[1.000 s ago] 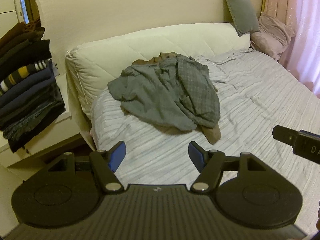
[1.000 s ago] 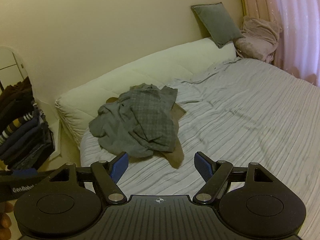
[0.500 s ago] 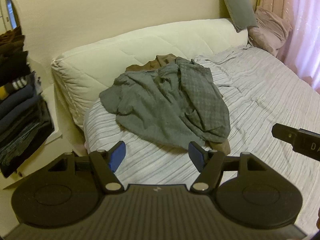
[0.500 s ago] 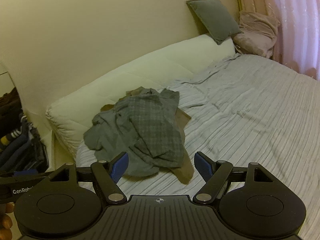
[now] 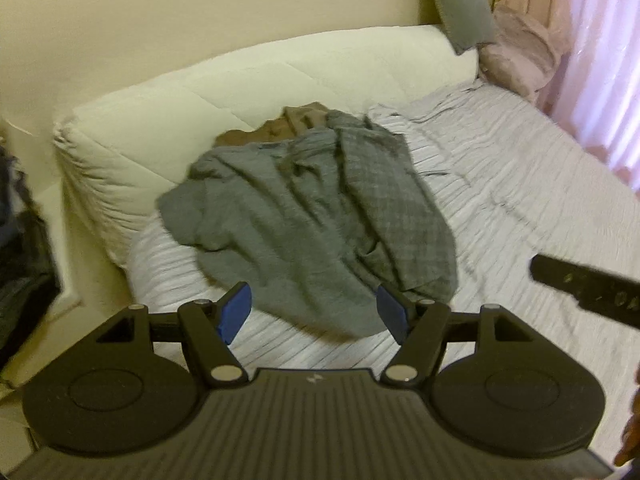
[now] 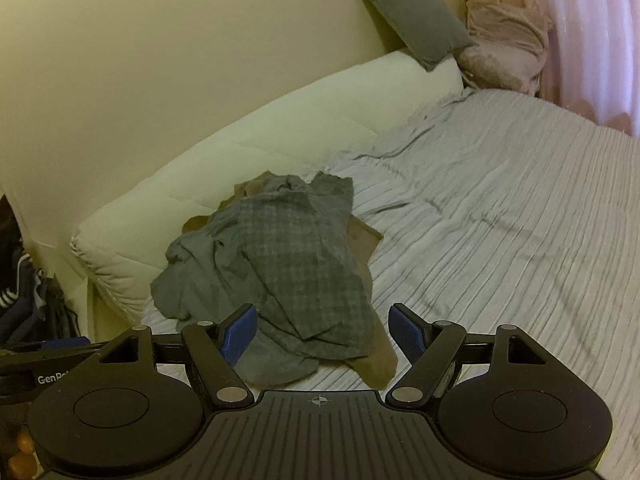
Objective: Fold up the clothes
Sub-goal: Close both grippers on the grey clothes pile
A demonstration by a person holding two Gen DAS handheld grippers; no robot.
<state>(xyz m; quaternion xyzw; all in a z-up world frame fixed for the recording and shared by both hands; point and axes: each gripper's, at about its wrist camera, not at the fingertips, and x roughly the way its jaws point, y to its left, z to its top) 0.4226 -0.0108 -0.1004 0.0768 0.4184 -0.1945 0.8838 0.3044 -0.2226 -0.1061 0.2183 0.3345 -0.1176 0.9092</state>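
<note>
A crumpled grey checked garment (image 5: 320, 216) lies in a heap on the striped grey bedsheet (image 5: 520, 208), on top of a brown garment (image 5: 296, 120) that shows at its far edge. It also shows in the right wrist view (image 6: 280, 264), with the brown garment (image 6: 376, 364) sticking out beneath its near edge. My left gripper (image 5: 314, 312) is open and empty, just above the heap's near edge. My right gripper (image 6: 322, 334) is open and empty, close over the heap's near end. The right gripper's body (image 5: 588, 288) shows at the right of the left wrist view.
A cream quilted bolster (image 5: 248, 92) runs along the wall behind the heap. A grey cushion (image 6: 412, 20) and a pink pillow (image 6: 504, 44) sit at the far end. Folded dark clothes (image 6: 20, 304) are stacked at the left. Pink curtains (image 5: 600, 60) hang at the right.
Both grippers have moved closer to the heap of clothes, which now fills more of each view. The stack of folded clothes has slid out to the left edge. Both grippers stay open.
</note>
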